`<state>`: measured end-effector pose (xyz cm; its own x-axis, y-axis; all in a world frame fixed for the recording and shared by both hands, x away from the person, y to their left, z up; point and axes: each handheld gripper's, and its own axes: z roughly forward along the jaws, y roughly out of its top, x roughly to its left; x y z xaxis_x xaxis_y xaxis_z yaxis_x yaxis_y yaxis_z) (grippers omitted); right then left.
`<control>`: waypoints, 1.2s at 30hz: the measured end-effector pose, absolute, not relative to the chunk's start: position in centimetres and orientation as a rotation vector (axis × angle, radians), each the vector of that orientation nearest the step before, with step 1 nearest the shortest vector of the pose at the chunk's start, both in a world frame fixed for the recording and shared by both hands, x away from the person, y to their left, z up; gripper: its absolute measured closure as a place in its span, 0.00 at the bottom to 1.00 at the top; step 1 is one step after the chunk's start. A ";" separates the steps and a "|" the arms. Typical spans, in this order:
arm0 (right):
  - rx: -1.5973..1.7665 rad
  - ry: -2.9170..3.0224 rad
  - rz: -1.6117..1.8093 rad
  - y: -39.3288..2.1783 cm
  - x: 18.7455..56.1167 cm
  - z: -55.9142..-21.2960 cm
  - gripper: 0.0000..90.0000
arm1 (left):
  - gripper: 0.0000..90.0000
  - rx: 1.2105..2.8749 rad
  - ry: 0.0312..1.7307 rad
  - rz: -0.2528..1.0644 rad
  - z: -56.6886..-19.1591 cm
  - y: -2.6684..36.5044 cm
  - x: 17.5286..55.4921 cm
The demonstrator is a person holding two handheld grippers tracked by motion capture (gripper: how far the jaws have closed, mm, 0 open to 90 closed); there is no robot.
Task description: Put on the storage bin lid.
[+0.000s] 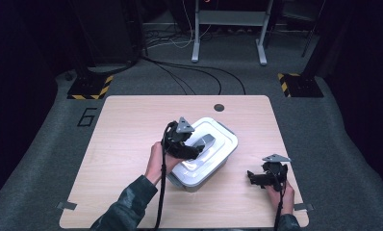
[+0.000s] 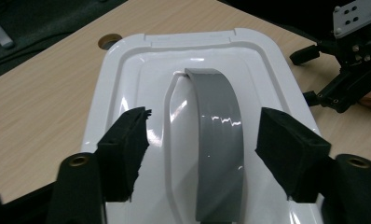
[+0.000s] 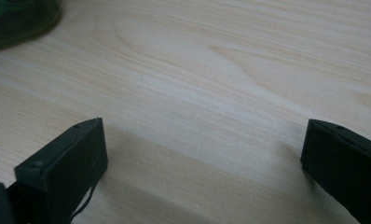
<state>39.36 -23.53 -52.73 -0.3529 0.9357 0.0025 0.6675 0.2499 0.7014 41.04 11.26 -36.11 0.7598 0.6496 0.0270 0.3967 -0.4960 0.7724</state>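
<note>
Container: I see a white plastic storage box (image 1: pixel 206 156) sitting near the middle of the wooden table (image 1: pixel 127 139), turned at an angle to the table's edges, its white lid (image 2: pixel 127 84) on top.
Handle: a grey carry handle (image 2: pixel 218 135) arches over the centre of the lid; in my left gripper view it runs straight up the middle, standing up from the recess in the lid.
Left gripper: my left gripper (image 1: pixel 192 149) is over the lid in the high view, held from the box's left side. Its two black foam pads (image 2: pixel 127 149) stand either side of the grey handle with clear white lid showing between each pad and the handle, so I read it as released, the handle between the jaws but not pressed.
Left hand: the person's left hand (image 1: pixel 157 161) holds the gripper just beside the box's left edge, sleeve coming in from the bottom.
Right gripper: my right gripper (image 1: pixel 266 177) is low over bare table to the right of the box, well apart from it. In the right gripper view its jaws are spread wide with only wood grain between them, so it is released and holds nothing.
Table detail: a round dark cable hole (image 1: pixel 219 107) lies near the far edge, beyond the box.
</note>
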 end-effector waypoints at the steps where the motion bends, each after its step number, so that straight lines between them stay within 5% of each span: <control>1: 1.461 2.109 0.867 -23.5 39.4 -52.7 0.00 | 0.30 2.169 0.775 0.414 -35.8 11.5 41.1; 12: 1.463 2.107 0.867 -23.5 39.4 -52.7 0.00 | 0.12 2.102 0.872 0.472 -34.4 15.4 41.1; 36: 1.462 2.109 0.866 -23.5 39.4 -52.7 0.00 | 0.08 1.994 1.081 0.550 -34.9 24.9 40.2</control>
